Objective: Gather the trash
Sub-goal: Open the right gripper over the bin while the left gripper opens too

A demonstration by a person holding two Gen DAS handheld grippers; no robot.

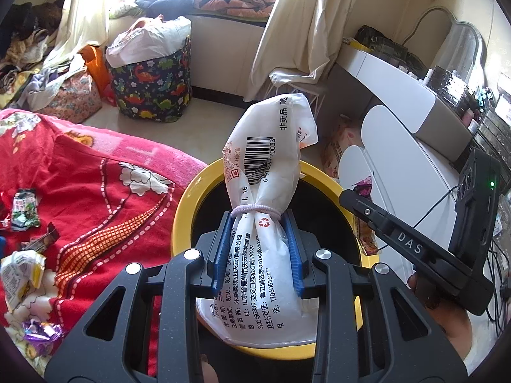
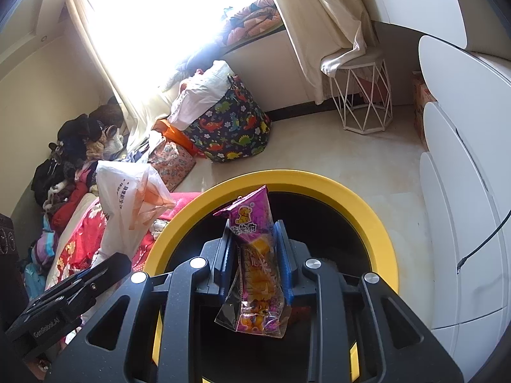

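My left gripper (image 1: 259, 223) is shut on a white plastic package (image 1: 266, 166) tied with a pale hair band, held over the yellow-rimmed bin (image 1: 188, 198) with its dark inside. My right gripper (image 2: 254, 239) is shut on a purple and orange snack wrapper (image 2: 255, 255), held above the same bin (image 2: 367, 204). The white package also shows at the left of the right wrist view (image 2: 127, 204). Several loose wrappers (image 1: 25, 207) lie on the red bedspread (image 1: 105, 191) at the left.
A dinosaur-print basket (image 1: 153, 86) with a white bag stands by the window. A white wire stool (image 2: 364, 95) stands under the curtain. White drawers (image 2: 463, 159) and a dresser (image 1: 399, 86) line the right side. Clothes pile at the far left (image 2: 70, 159).
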